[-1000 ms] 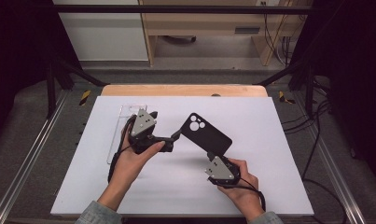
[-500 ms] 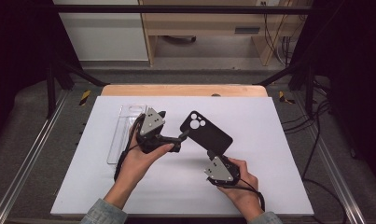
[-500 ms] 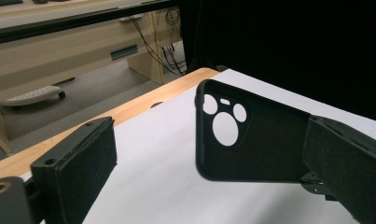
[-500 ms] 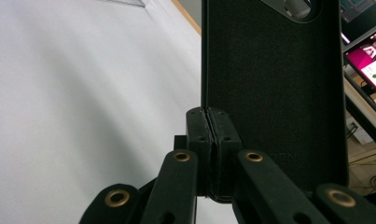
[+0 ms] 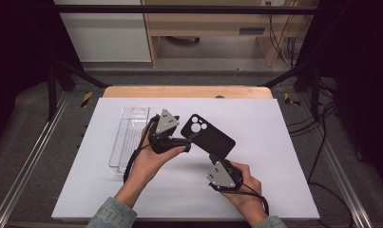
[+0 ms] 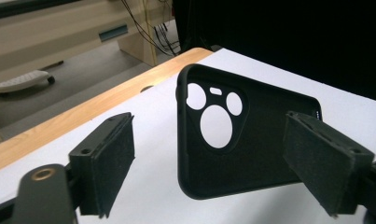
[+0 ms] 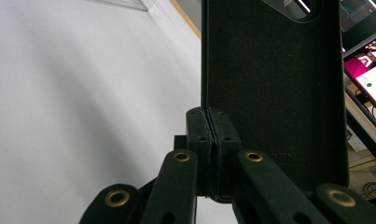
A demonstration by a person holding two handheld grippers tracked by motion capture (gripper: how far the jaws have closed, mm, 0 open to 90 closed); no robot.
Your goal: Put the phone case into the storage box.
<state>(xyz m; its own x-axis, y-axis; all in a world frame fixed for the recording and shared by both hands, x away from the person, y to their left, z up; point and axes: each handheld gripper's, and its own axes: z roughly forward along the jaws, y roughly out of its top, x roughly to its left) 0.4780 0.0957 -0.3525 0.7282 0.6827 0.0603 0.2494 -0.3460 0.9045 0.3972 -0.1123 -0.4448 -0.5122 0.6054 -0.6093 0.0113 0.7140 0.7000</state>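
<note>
A black phone case (image 5: 212, 138) with round camera cut-outs is held tilted above the white mat, its camera end pointing up and left. My right gripper (image 5: 218, 160) is shut on its lower edge; in the right gripper view the pads (image 7: 197, 126) pinch the case wall (image 7: 269, 70). My left gripper (image 5: 191, 141) reaches in from the left at the camera end. In the left gripper view the case (image 6: 251, 140) stands between the two pads (image 6: 113, 163), and neither touches it. These jaws have just been closing and are still apart.
A clear plastic phone case (image 5: 129, 135) lies flat on the white mat (image 5: 284, 142), left of my left hand. The mat covers a wooden table (image 5: 189, 91). Metal frame rails run along both sides, and cables trail on the floor at the right.
My left gripper has moved right, away from the clear case, up to the camera end of the black case. Its jaws stand a little narrower. The right hand and the case have kept still.
</note>
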